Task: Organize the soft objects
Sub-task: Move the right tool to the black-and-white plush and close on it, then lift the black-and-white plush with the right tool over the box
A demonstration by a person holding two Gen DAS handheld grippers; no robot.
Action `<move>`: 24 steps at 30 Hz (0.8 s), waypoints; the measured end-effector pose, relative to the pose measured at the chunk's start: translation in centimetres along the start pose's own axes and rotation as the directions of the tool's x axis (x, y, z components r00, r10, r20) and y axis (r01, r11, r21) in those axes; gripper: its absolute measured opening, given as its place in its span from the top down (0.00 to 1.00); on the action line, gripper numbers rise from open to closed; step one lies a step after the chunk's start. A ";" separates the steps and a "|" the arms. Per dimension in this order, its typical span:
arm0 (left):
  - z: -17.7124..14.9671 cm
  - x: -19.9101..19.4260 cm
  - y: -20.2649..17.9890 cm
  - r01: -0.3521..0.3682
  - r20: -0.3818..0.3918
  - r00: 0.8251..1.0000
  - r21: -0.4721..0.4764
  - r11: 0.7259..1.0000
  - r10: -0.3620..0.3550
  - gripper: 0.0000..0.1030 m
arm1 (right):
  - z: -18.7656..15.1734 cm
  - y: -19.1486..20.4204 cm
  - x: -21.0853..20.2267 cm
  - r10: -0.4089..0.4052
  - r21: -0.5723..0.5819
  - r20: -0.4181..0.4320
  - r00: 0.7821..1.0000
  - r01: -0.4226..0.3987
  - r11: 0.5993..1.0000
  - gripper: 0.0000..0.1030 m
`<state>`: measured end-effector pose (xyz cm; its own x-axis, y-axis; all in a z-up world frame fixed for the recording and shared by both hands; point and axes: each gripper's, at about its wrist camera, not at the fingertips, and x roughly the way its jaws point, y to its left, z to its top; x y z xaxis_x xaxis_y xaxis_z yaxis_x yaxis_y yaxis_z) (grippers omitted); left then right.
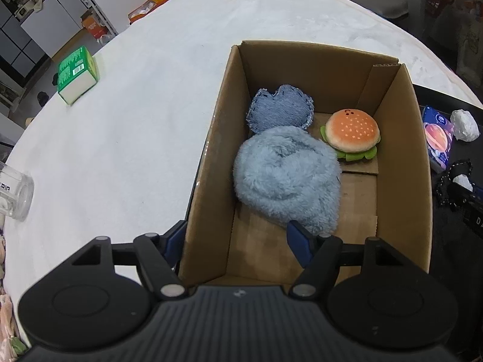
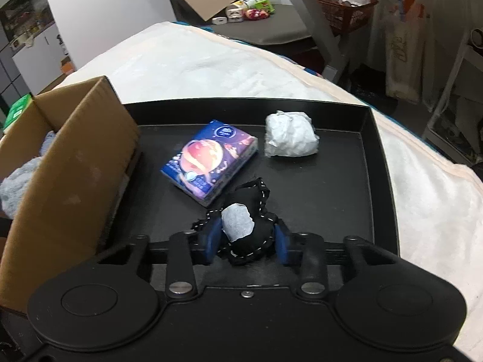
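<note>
An open cardboard box (image 1: 401, 157) holds a denim pad (image 1: 279, 110), a fluffy light-blue plush (image 1: 286, 181) and a burger plush (image 1: 351, 132). My left gripper (image 1: 237, 241) stands open over the box's near left corner. One finger is outside the wall and the other is inside, beside the blue plush. In the right wrist view, my right gripper (image 2: 246, 239) is shut on a black stitched soft toy (image 2: 250, 208) with a white patch. The toy sits on the black tray (image 2: 241, 102).
On the tray lie a blue tissue pack (image 2: 208, 160) and a white crumpled bundle (image 2: 289, 135). The box wall (image 2: 75, 157) stands at the tray's left. A green carton (image 1: 77, 74) and a glass jar (image 1: 15, 194) rest on the white blanket (image 1: 135, 150).
</note>
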<state>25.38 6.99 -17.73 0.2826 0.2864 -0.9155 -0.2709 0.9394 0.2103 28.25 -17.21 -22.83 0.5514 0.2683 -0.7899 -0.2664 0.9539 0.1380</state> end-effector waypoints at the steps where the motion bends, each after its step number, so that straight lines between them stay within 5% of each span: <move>1: 0.0 -0.1 0.0 -0.002 0.003 1.000 0.001 1.000 0.002 0.32 | 0.0 0.1 -0.1 0.002 -0.002 0.000 1.000 -0.002 1.000 0.70; 6: 0.1 -0.6 0.3 -0.006 0.017 1.000 -0.004 1.000 0.006 0.32 | 0.1 0.0 -0.8 0.007 0.004 0.008 1.000 -0.007 1.000 0.80; 24: -0.9 -1.6 2.6 0.045 0.051 0.998 -0.056 0.997 -0.043 0.32 | 1.3 0.4 -4.2 -0.016 0.005 0.056 0.998 0.016 1.000 0.80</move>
<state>23.44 8.79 -16.01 0.3408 0.2555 -0.9048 -0.3088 0.9394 0.1490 26.85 -17.76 -18.73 0.5990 0.2600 -0.7574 -0.2538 0.9587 0.1284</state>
